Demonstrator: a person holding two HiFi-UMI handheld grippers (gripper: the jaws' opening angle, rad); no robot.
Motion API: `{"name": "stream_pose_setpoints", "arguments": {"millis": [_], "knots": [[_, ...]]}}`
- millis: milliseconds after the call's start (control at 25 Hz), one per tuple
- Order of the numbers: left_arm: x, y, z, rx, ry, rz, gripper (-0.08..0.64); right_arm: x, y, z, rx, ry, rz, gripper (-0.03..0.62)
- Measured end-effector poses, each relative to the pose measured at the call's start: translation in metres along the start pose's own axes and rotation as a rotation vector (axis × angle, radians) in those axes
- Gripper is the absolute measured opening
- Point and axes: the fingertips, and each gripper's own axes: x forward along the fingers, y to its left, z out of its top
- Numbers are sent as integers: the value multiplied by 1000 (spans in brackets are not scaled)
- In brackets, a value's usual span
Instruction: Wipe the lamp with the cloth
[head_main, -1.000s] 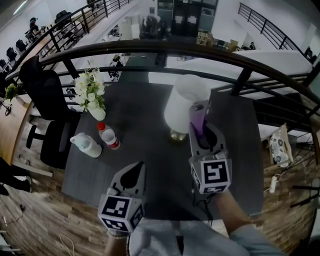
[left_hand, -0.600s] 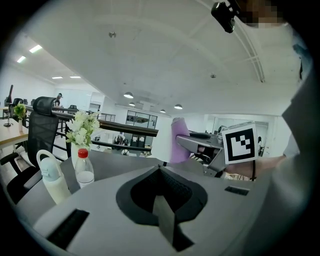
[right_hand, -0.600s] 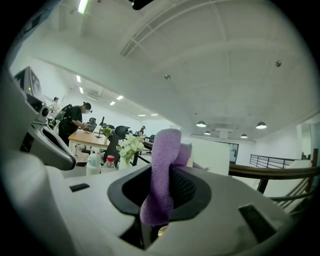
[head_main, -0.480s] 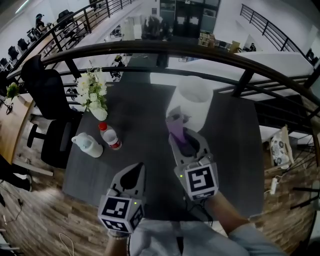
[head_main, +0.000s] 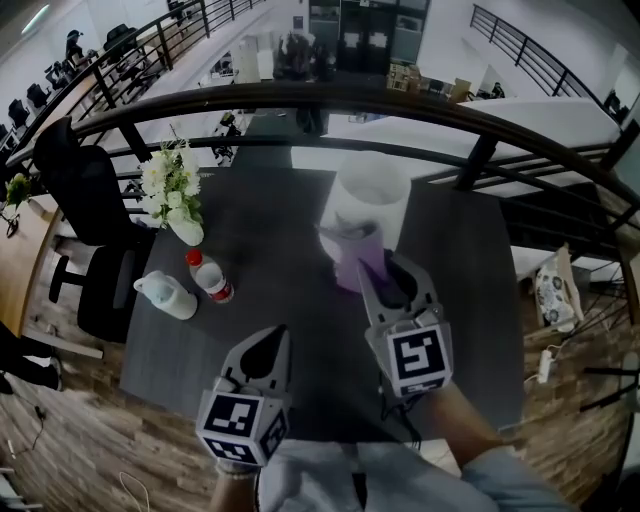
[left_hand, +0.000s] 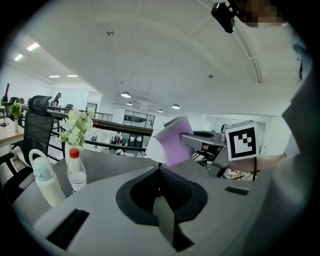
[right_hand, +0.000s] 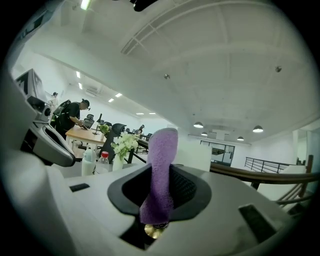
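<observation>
The lamp (head_main: 362, 200) has a white shade and stands mid-table; its brass foot (right_hand: 154, 231) shows low between the right jaws. My right gripper (head_main: 378, 272) is shut on the purple cloth (head_main: 358, 262), which presses against the near lower side of the shade. The cloth (right_hand: 160, 172) stands upright between the jaws, with the shade (right_hand: 194, 159) just behind it. My left gripper (head_main: 266, 345) is shut and holds nothing, low near the table's front edge. From the left gripper (left_hand: 161, 176), the cloth (left_hand: 172, 144) covers part of the shade (left_hand: 154, 150).
A dark table (head_main: 270, 230) carries a vase of white flowers (head_main: 172, 190), a red-capped bottle (head_main: 208, 278) and a white jug (head_main: 165, 296) at the left. A black railing (head_main: 400, 105) curves behind the table. An office chair (head_main: 85, 210) stands at the left.
My right gripper has carried the cloth from the shade's right side leftwards across its near side. The left gripper has stayed in place.
</observation>
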Motion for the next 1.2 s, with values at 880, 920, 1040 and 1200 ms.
{"name": "stream_pose_setpoints", "arguments": {"millis": [880,920,1040,1200], "knots": [[22,-24,3,12,9,7,9,-10,-118,6,-57,-26,-166,97],[22,-24,3,15,5,11,9,-8,-123,5,-57,-27,-171,97],[24,-24,9,35,-20,23,9,-3,-138,3,-50,-25,-182,97],[26,-29,8,27,5,8,9,9,-158,2,-63,-22,-194,97]]}}
